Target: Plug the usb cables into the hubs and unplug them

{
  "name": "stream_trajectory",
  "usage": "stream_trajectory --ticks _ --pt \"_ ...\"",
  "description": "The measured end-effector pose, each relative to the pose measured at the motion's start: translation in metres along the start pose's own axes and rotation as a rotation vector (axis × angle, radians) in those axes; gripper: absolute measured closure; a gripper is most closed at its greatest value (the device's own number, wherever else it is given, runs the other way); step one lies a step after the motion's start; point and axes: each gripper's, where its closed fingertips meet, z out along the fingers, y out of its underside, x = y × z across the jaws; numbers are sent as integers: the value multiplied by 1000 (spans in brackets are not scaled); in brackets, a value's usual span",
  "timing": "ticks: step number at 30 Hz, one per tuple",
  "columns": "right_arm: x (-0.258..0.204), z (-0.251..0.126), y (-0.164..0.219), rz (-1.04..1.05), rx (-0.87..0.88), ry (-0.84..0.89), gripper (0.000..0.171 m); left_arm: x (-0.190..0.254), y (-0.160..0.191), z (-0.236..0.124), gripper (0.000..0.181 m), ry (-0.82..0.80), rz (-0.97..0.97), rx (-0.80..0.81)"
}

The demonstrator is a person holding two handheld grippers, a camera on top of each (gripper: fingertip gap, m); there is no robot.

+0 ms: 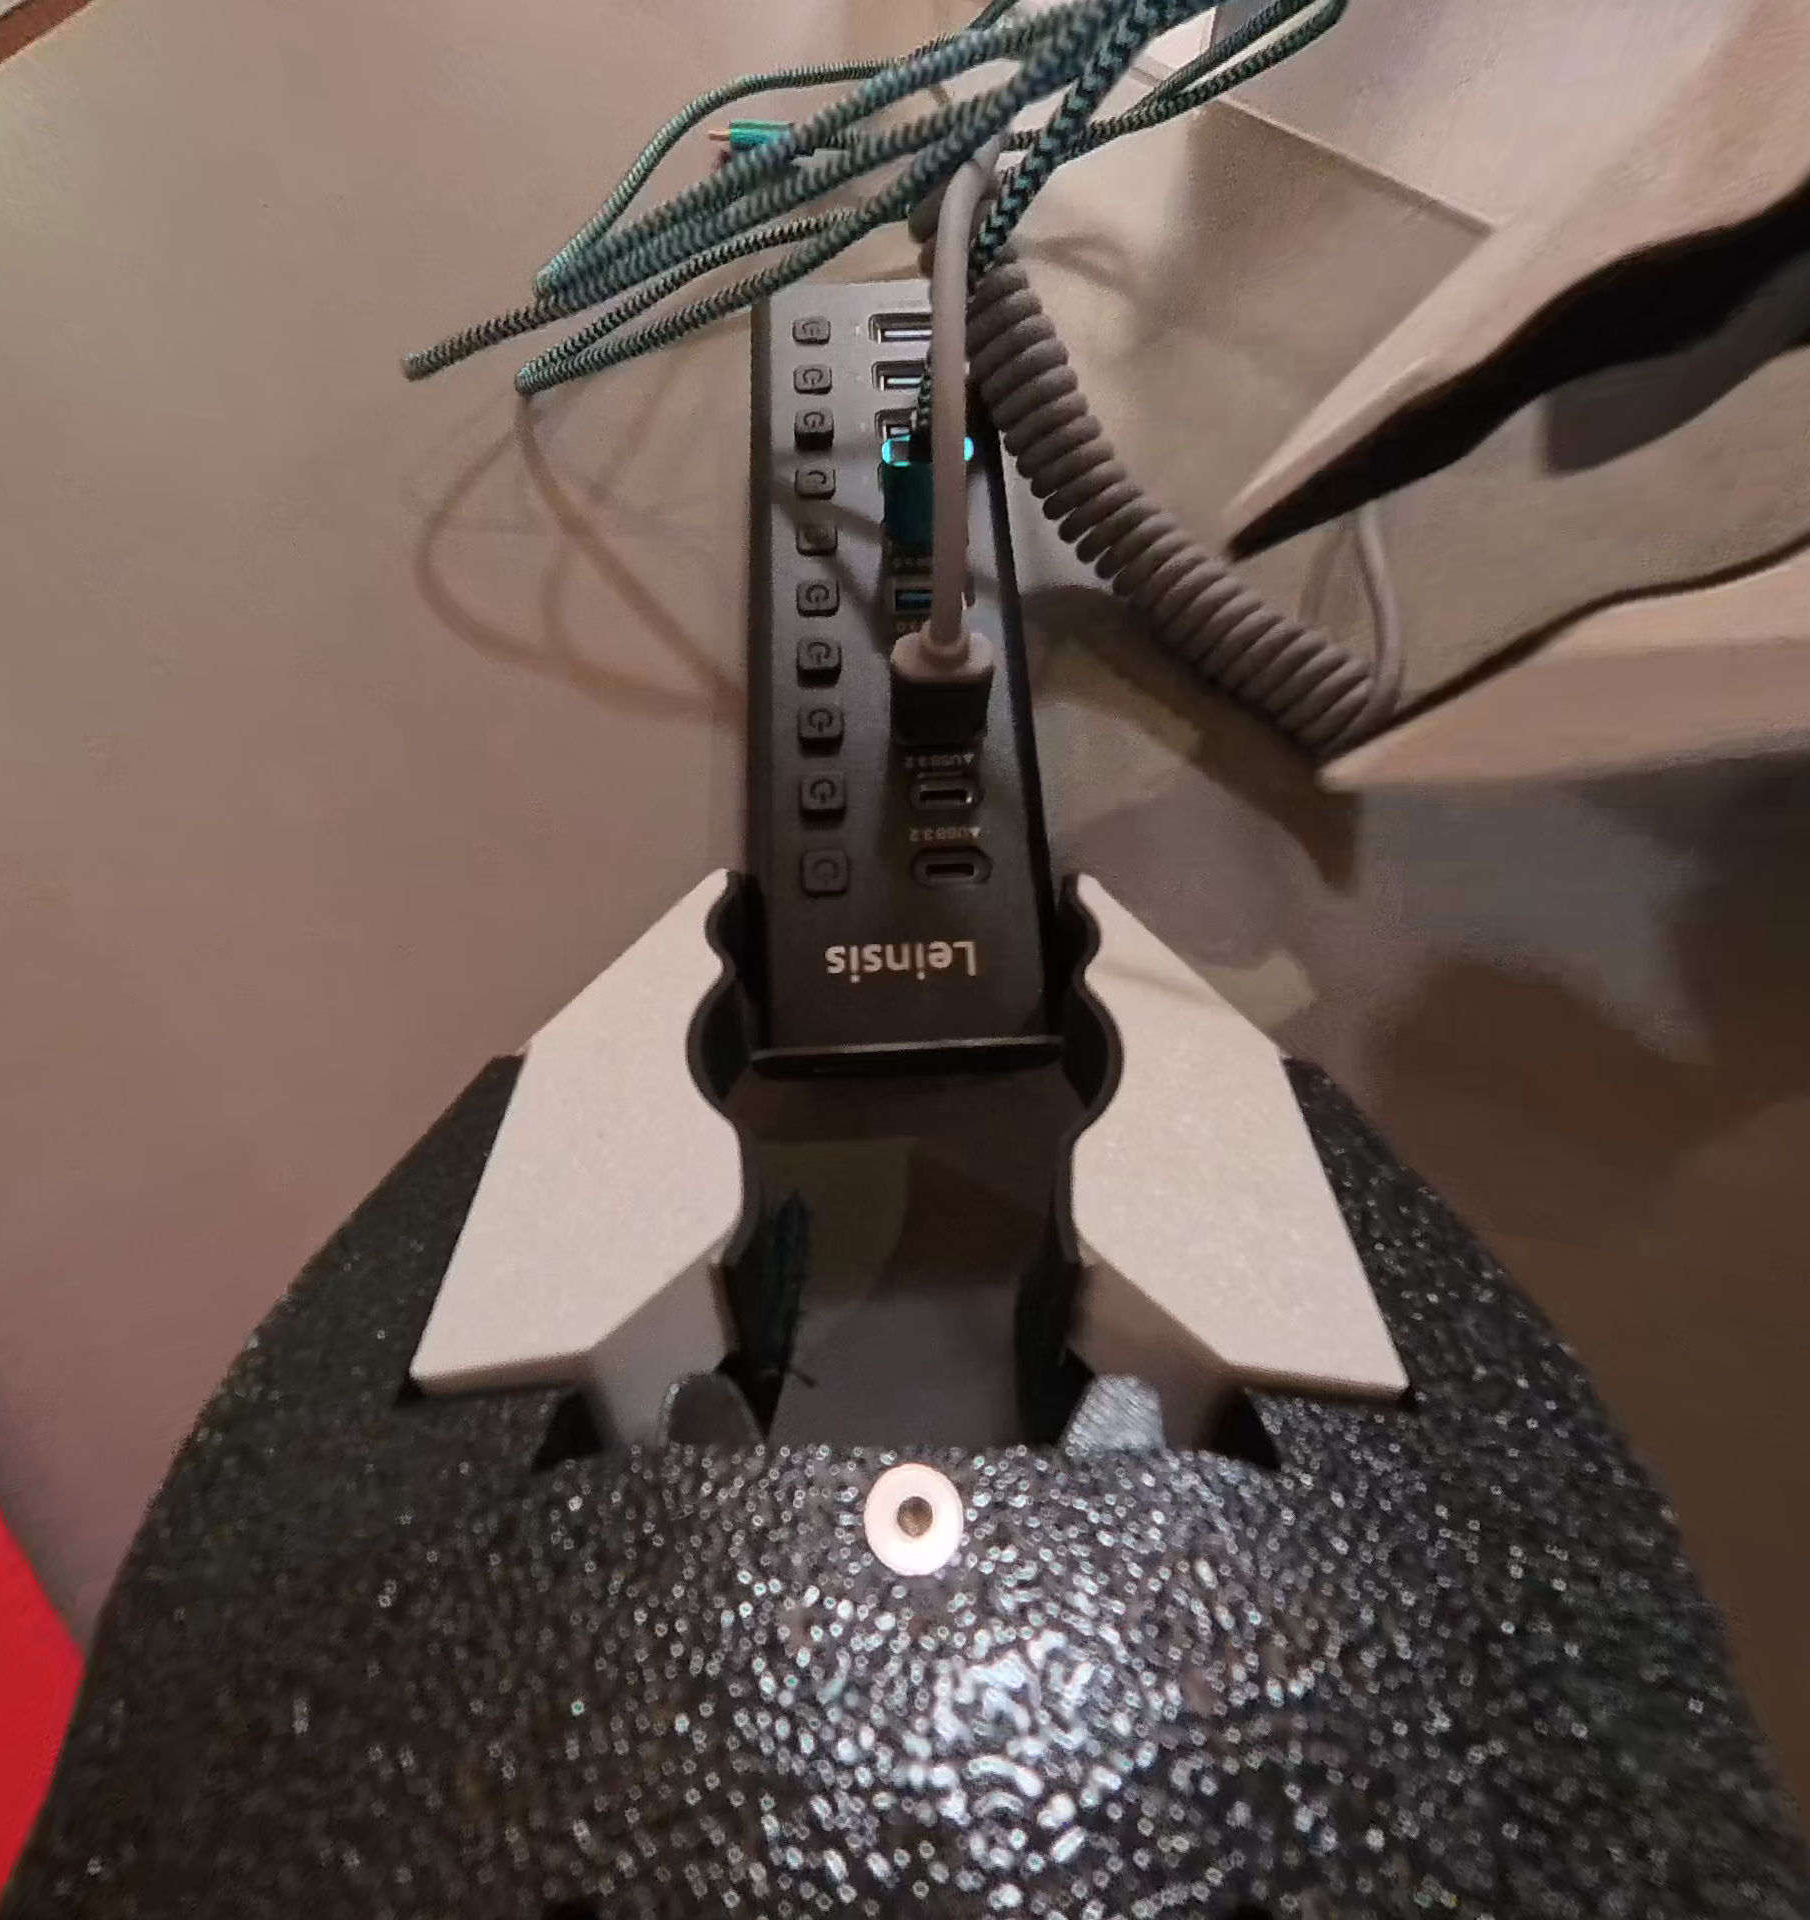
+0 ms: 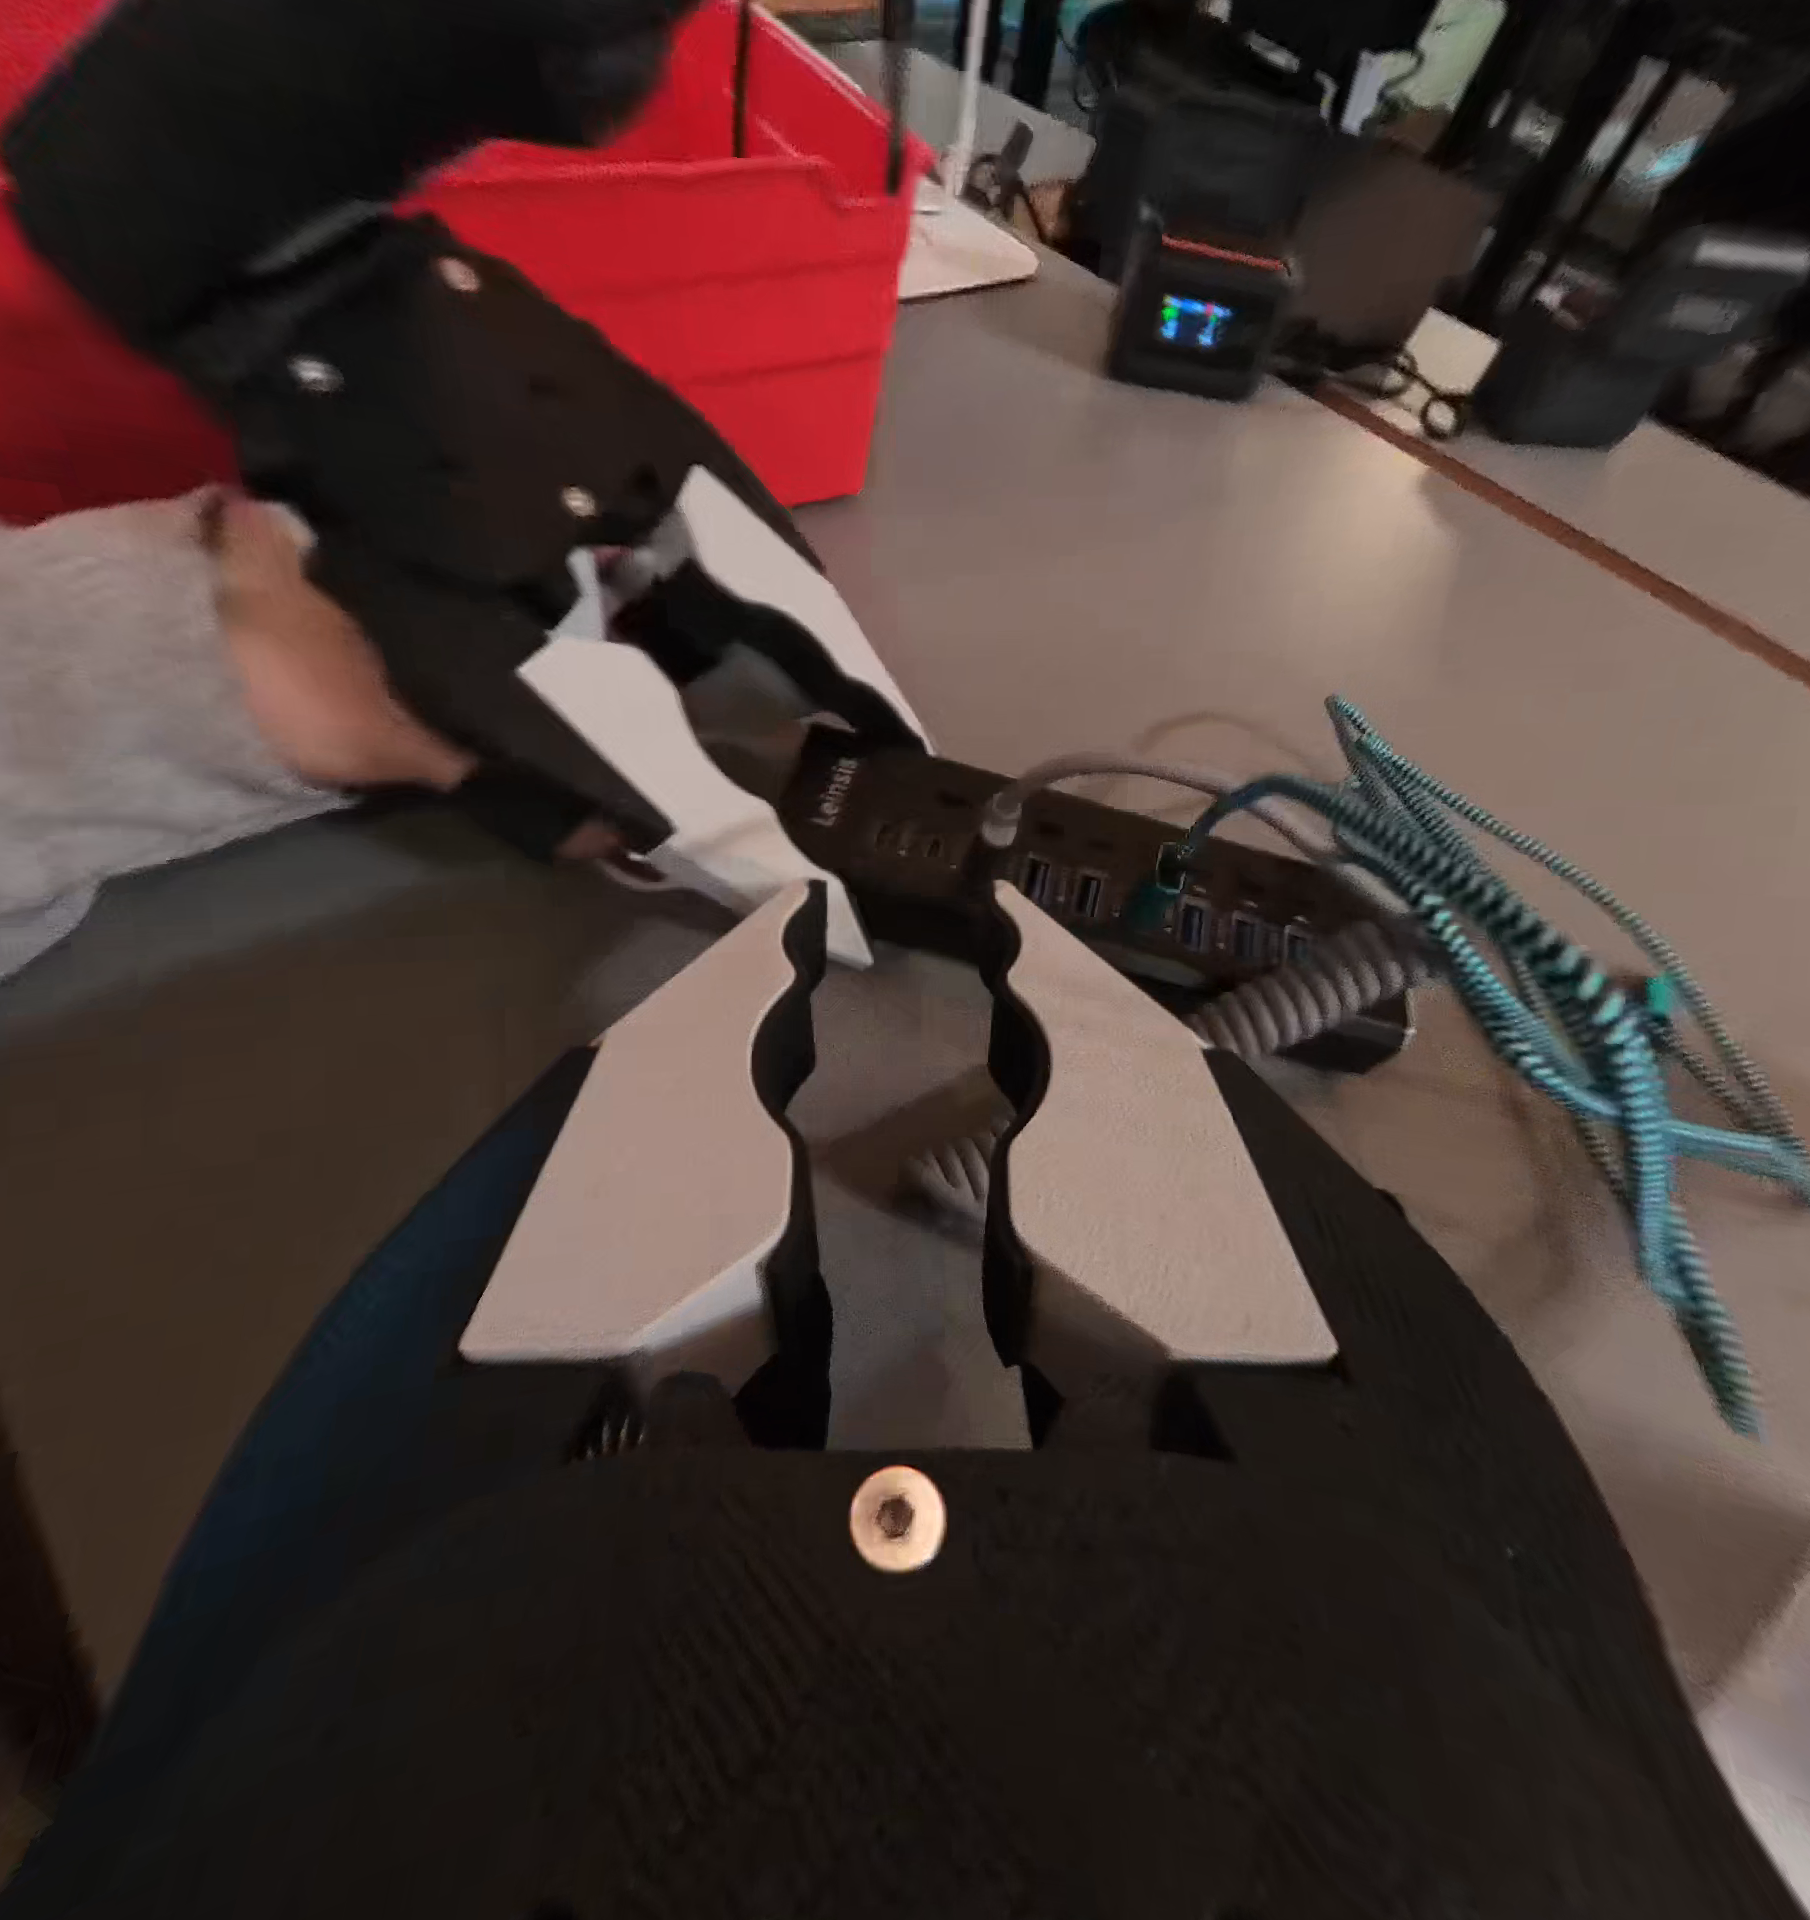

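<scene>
The black hub (image 1: 885, 665) lies flat on a pale beige tabletop (image 1: 257, 623), its length running straight away toward twelve o'clock in the left wrist view. The left gripper (image 1: 899, 966) is clamped on the hub's near end, one pale finger pressed to each long side. A grey plug (image 1: 939, 691) sits in a port about midway along, and its cable rises toward twelve o'clock before it joins a grey coiled cord (image 1: 1140, 520) that sags off to three o'clock. Farther along, a teal plug (image 1: 911, 494) is seated in another port, and its braided teal cable (image 1: 776, 208) loops loosely over the table at eleven o'clock.

From the right wrist view, the right gripper (image 2: 906, 914) hangs just short of the hub (image 2: 942, 831), fingers parted a narrow way with nothing between them. The other gripper (image 2: 527, 540) comes in from ten o'clock, with a grey sleeve (image 2: 70, 665) behind it. The teal braid (image 2: 1566, 997) is bundled at three o'clock beside the coiled cord (image 2: 1306, 997).

The table (image 2: 1192, 540) is wide, with a thin brown seam crossing it at two o'clock. A red plastic bin (image 2: 735, 270) stands at eleven o'clock, and a small black box with a lit screen (image 2: 1197, 312) at one o'clock. Beyond it the room is dark and blurred, crowded with black equipment.
</scene>
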Motion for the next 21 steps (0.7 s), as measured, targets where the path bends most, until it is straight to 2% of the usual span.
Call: stream_trajectory --ticks 2,5,8,12,16,21 --pt "-3 -20 -17 -116 30 8 139 -2 -3 -1 123 -46 84 3" --pt "6 -50 -59 -325 68 5 132 -6 -10 -5 124 -167 312 13" --pt "27 -48 -72 -496 -78 -106 132 -8 -17 -9 124 -300 567 3" --pt "43 -13 -41 -513 -391 -421 130 -5 -24 -14 123 -426 829 0" --pt "59 15 3 -629 -681 -556 127 3 -31 -17 123 -477 979 24" --pt "43 25 25 -709 -862 -722 127 5 -33 -18 123 -507 1036 30"
